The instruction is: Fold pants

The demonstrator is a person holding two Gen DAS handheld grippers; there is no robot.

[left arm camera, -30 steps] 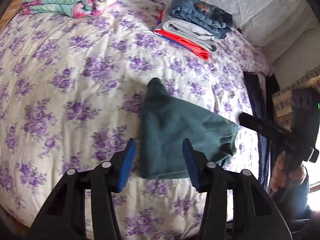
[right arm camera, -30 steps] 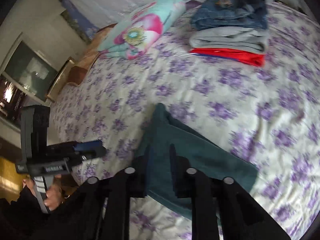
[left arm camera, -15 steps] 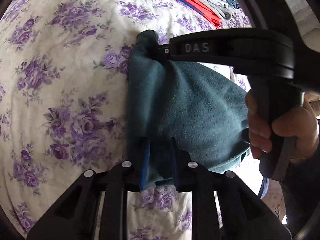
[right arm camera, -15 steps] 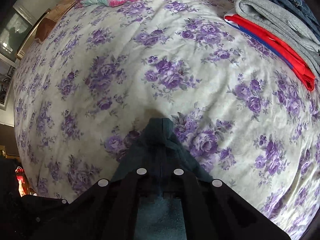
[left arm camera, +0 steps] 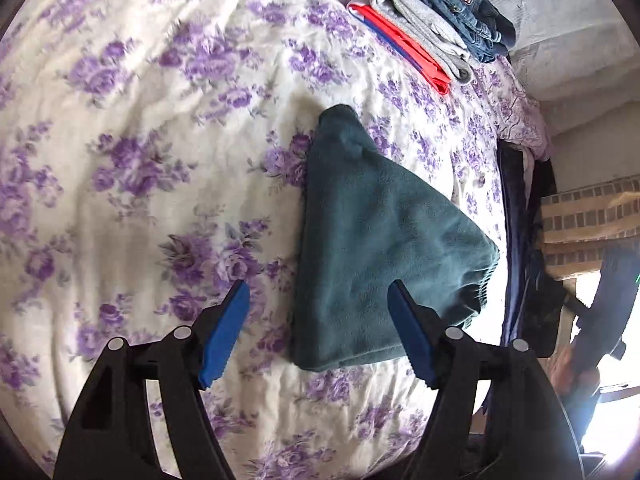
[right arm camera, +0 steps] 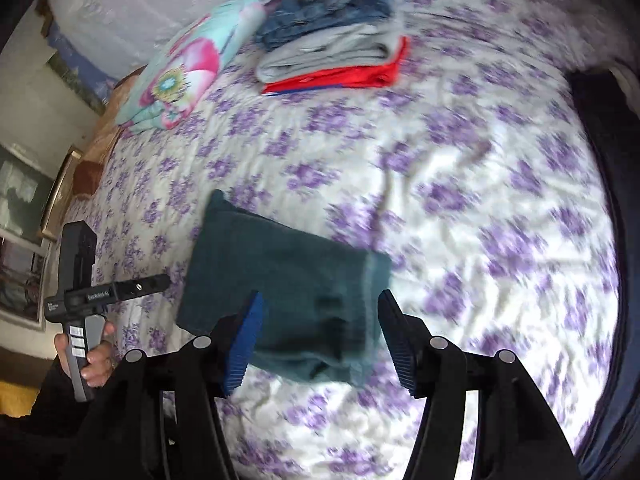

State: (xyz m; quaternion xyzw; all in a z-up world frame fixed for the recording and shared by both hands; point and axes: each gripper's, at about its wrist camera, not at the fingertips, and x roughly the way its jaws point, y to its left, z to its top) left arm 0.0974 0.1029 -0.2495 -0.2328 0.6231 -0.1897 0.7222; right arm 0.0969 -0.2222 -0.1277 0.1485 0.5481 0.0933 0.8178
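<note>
Floral bed [left arm camera: 120, 200], folded teal pants [left arm camera: 372, 248] near its edge, clothes stack [left arm camera: 432, 28] seemingly toward far corner, left gripper [left arm camera: 318, 334] and right gripper [right arm camera: 320, 340] spread wide, holding nothing.

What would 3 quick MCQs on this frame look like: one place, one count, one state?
1. Where does the stack of folded clothes lie relative to the teal pants?
A. farther up the bed
B. under them
C. on the floor

2. How many garments are in that stack?
A. one
B. three
C. six

3. What state are the left gripper and the right gripper in?
A. both open, holding nothing
B. both clamped on the pants
C. left clamped, right open

Key: 1 A, the stack sits beyond the pants near the far pillow; 2 B, jeans, grey and red layers show; 3 A, blue pads stand wide apart in both wrist views, with the pants lying flat on the floral bedsheet.
</note>
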